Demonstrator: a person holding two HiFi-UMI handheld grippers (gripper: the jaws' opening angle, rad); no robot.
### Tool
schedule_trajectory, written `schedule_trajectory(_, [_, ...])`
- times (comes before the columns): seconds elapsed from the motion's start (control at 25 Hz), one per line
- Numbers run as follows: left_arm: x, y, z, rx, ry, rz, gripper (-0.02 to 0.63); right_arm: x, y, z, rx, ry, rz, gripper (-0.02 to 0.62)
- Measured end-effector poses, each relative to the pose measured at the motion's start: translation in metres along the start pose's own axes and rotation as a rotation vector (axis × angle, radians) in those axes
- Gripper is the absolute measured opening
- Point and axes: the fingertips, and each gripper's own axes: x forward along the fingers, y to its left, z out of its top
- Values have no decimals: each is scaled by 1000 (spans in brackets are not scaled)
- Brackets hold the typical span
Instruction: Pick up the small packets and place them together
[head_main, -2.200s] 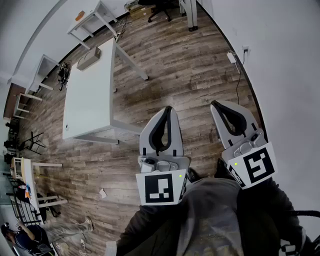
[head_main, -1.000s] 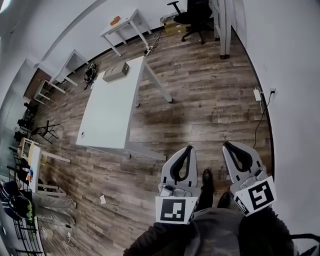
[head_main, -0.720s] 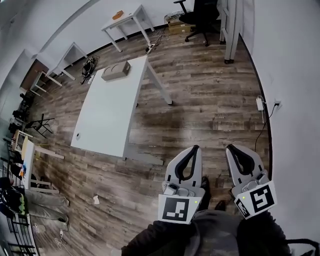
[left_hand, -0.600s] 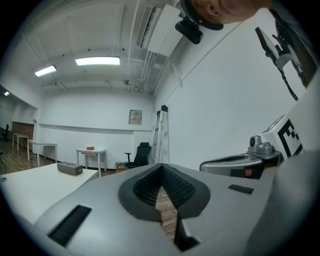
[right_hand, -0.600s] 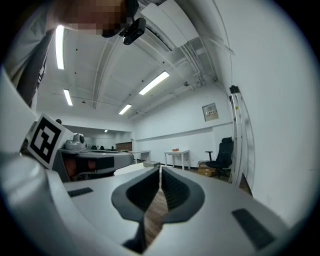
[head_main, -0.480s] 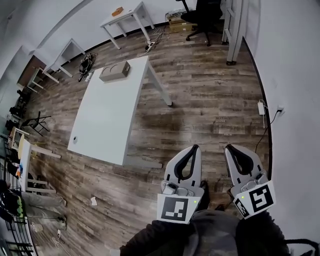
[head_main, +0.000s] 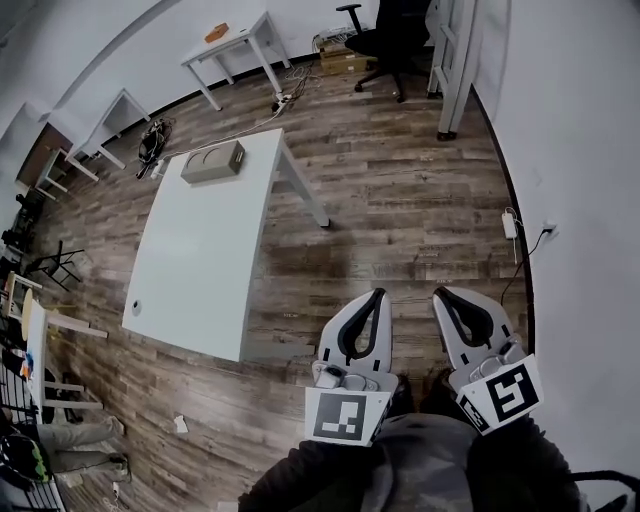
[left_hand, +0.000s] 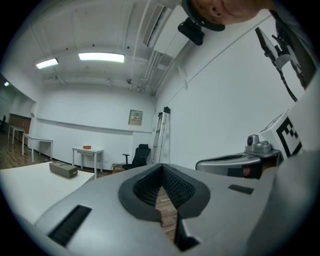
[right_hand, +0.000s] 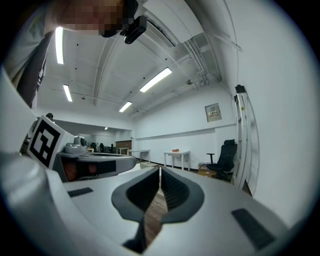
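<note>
The person is standing on the wooden floor (head_main: 400, 200) and holding both claws out level, side by side, close in front of the body. The left claw (head_main: 376, 296) is keeping its jaws pressed together at the tips with nothing between them, and only floor is showing through the gap behind the pads. The right claw (head_main: 441, 293) is likewise closed tight and empty, riding just beside the white wall (head_main: 580, 150) on the right. A long white tabletop (head_main: 200, 260) is lying to the left and farther off, well apart from both claws, and it is carrying a grey box (head_main: 213, 162) at its far end. Beyond it, a small white table (head_main: 235, 35) and a black office chair (head_main: 385, 30) are standing near the far wall. The small packets are too small or too hidden to make out in any view.
</note>
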Motion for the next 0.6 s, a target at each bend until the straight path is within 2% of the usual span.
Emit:
schedule_trajectory(0.36, [44,-11,1,24,12,-40,3,10,-43,3,7,-20,-39,6])
schedule_trajectory(0.6, [99,-19,-3,41,32,-44,3,25,-98,-1,39,-22,-52,6])
